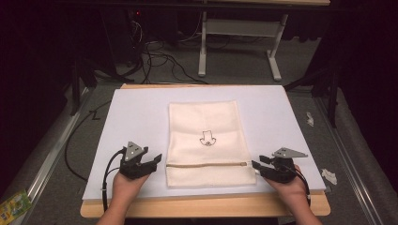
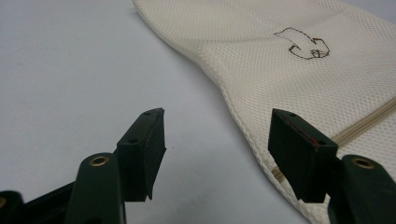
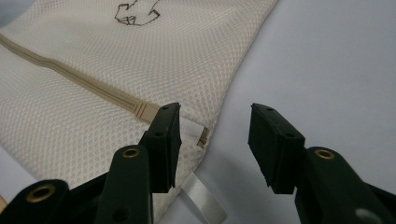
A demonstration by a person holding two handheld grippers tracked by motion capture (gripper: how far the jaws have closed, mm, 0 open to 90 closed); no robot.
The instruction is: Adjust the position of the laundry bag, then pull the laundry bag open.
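A cream mesh bag (image 1: 202,136) with a small black drawing lies flat on the white sheet (image 1: 136,117). A beige zipper (image 1: 206,164) runs across it near the front. My left gripper (image 1: 157,161) stands open at the bag's left edge, level with the zipper. In the left gripper view its jaws (image 2: 218,116) are apart, with the right one over the edge of the bag (image 2: 280,60). My right gripper (image 1: 256,168) is open at the bag's right edge. In the right gripper view (image 3: 215,108) its left jaw is over the zipper's end (image 3: 144,111) and a white tab (image 3: 194,128). Neither gripper holds anything.
The sheet covers a wooden table (image 1: 211,204) whose front edge shows between the person's hands. Cables (image 1: 159,61) and a white frame's legs (image 1: 202,47) lie on the floor beyond. Crumpled white scraps (image 1: 328,176) sit at the right, and a green packet (image 1: 14,206) at the lower left.
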